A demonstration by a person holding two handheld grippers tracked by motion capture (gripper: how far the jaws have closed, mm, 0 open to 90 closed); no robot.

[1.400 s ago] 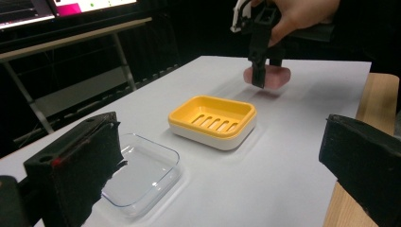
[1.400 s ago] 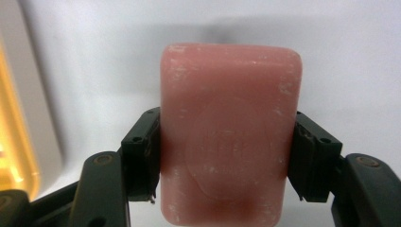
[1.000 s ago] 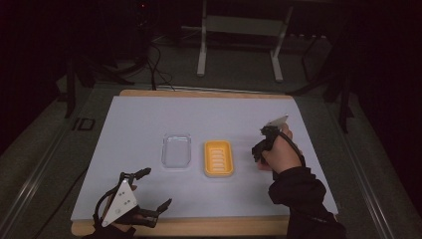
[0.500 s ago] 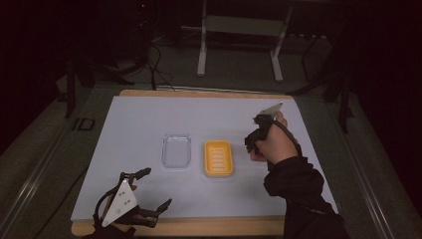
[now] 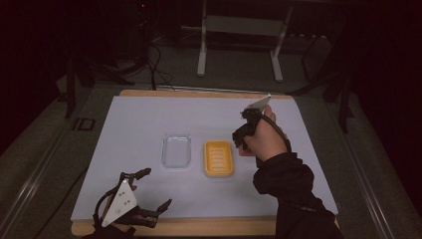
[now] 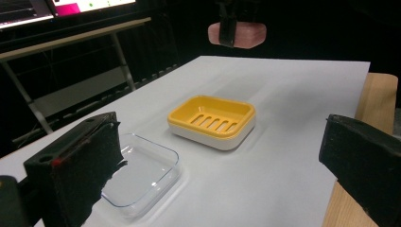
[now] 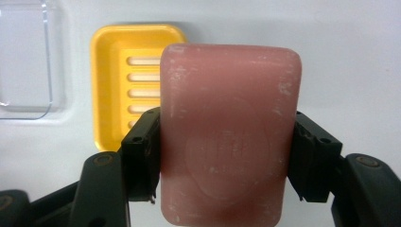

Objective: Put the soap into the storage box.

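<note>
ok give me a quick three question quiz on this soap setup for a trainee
1. True or false: the right gripper is shut on the pink soap bar.
2. Which dish has a slotted floor? A) the clear tray B) the yellow soap dish
3. Fill in: the left gripper stands ____, with nothing between its jaws.

Key
1. True: its jaws press on the bar's two sides, above the table.
2. B
3. open

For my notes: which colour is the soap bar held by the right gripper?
Pink soap bar, clearest in the right gripper view.
</note>
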